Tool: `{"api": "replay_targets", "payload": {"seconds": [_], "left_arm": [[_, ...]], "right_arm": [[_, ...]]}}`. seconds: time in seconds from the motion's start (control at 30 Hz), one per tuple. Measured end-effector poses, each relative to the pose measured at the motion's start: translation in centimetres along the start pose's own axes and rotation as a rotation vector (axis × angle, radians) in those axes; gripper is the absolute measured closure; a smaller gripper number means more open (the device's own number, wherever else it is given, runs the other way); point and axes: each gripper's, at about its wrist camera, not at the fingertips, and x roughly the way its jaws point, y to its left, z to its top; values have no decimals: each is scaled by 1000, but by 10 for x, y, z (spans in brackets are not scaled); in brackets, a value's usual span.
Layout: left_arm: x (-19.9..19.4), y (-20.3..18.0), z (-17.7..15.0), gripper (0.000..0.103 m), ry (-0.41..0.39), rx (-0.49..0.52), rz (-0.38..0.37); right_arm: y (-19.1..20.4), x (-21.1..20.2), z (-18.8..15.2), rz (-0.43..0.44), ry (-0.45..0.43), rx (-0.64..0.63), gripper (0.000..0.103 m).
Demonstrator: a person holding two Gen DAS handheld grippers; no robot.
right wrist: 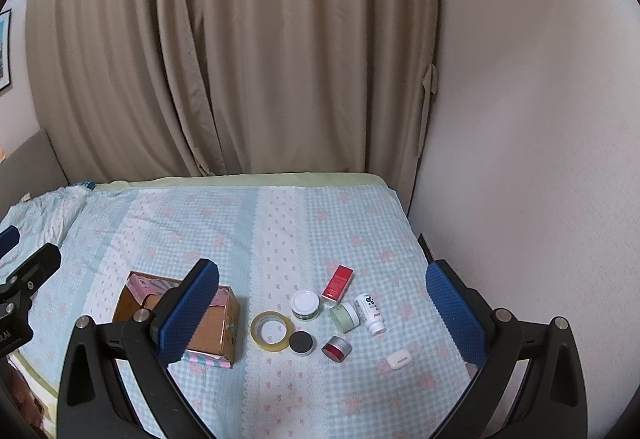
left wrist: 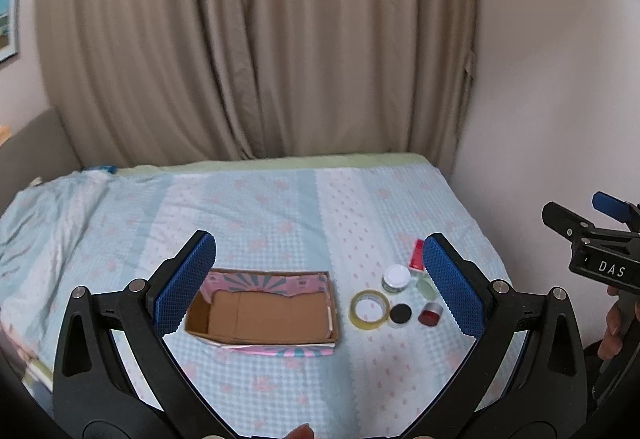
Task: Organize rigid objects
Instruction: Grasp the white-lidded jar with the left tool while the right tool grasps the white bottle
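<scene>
Both grippers hang above the bed (right wrist: 280,223), its pale blue checked cover dotted with pink flowers. The left gripper (left wrist: 320,279) has its blue-padded fingers (left wrist: 186,281) spread wide with nothing between them. The right gripper (right wrist: 322,313) is just as wide and just as empty; in the left view it shows at the far right edge, a hand (left wrist: 614,323) wrapped round its handle.

Down on the cover, to the left, sits an open cardboard box (left wrist: 264,313) with pink and teal patterned sides, nothing inside that I can see. Right of it lies the cluster. A yellow tape roll (right wrist: 272,331) lies flat, nearest the box. Just right of the roll sits a small black-lidded jar (right wrist: 301,343), then a red jar (right wrist: 337,348) tipped on its side. Behind those stands a white-lidded jar (right wrist: 305,304), and to its right a pale green jar (right wrist: 345,317) tilted over, touching a white bottle (right wrist: 371,313) that lies flat. Furthest back in the group is a red carton (right wrist: 338,281). Nearer, and off to the right, a small white earbud case (right wrist: 399,359) lies apart from the rest.

A beige curtain (right wrist: 240,51) hangs behind the bed, with a white wall (right wrist: 540,119) to the right.
</scene>
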Motion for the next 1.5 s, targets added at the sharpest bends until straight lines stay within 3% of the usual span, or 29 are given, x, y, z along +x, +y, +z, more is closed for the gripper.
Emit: {"api": "replay_targets", "payload": {"seconds": [0.37,0.6,0.93,1.0,1.2,1.33,1.4,1.5], "left_arm": [[145,-57,-17,1,189,116,-181],[265,-115,-54,1,335,181,-251],[411,-171,-136,1,521,263,-278],[433,-176,-151,1,552,268,-280],[480,-184,-176,5,615,267,-273],[499,-189,-187,13,650,280,-284],[505,-193,-189,14,656,287,-286],[511,-199,-191,18,659,302,-281]], "right_arm": [[-49,85,-36,-82,128,72,0],[-104,179,-66,-103,251,30,0],[-141,332,-112,17,428,-22,0],[-147,362,-124,44,466,-34,1],[-156,429,-154,138,599,-70,16],[-147,444,-165,188,642,-119,18],[-146,451,-166,218,668,-104,26],[-146,461,-171,221,721,-109,29]]}}
